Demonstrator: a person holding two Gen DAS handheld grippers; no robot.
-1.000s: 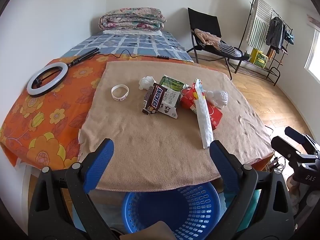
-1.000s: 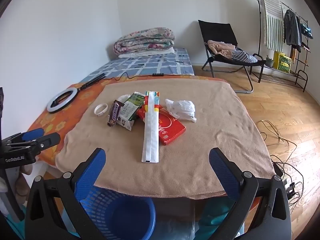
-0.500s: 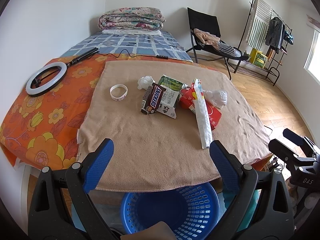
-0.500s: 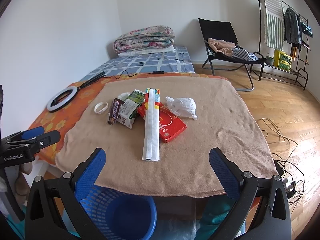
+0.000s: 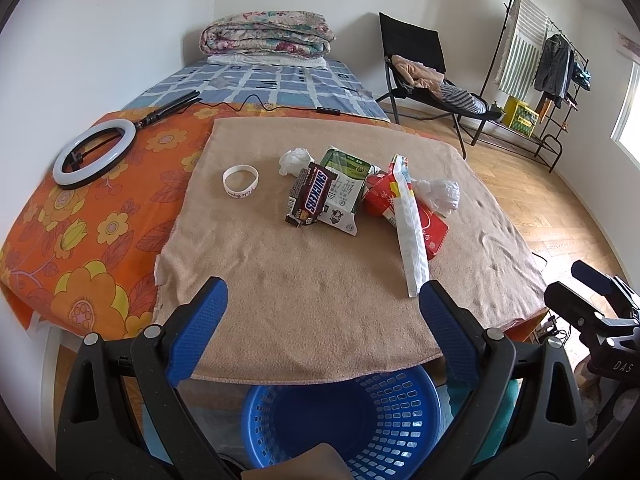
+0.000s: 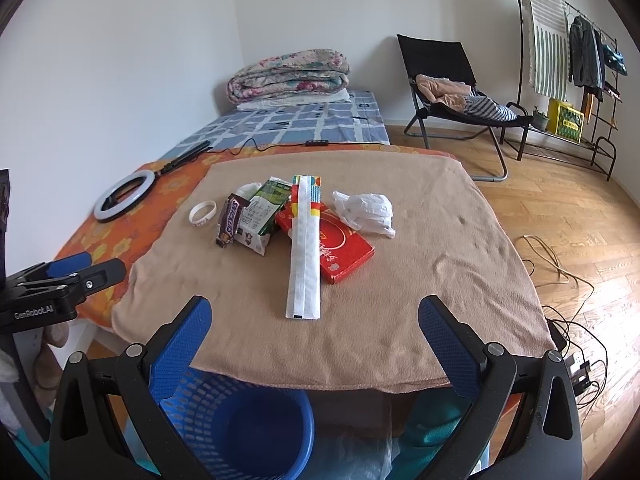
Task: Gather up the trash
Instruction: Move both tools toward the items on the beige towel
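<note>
Trash lies in a cluster on a tan towel (image 5: 304,292): a Snickers wrapper (image 5: 310,195), a green-and-white carton (image 5: 346,196), a crumpled tissue (image 5: 295,160), a red flat box (image 5: 430,226), a long white wrapper (image 6: 305,248) across the box, and a white crumpled bag (image 6: 366,210). A white wristband (image 5: 240,181) sits to the left. A blue perforated basket (image 5: 344,420) stands below the towel's near edge. My left gripper (image 5: 323,304) is open above that edge, holding nothing. My right gripper (image 6: 314,320) is open too, in front of the long wrapper.
The towel covers an orange floral sheet (image 5: 80,216) on a bed with a ring light (image 5: 94,152) and a folded quilt (image 5: 268,36). A black chair (image 6: 452,92) and a clothes rack (image 6: 576,56) stand on the wooden floor at the right, with cables (image 6: 560,264) nearby.
Both grippers have drifted slightly, so the trash sits a little higher in each view. Their fingers remain open and nothing on the towel has moved.
</note>
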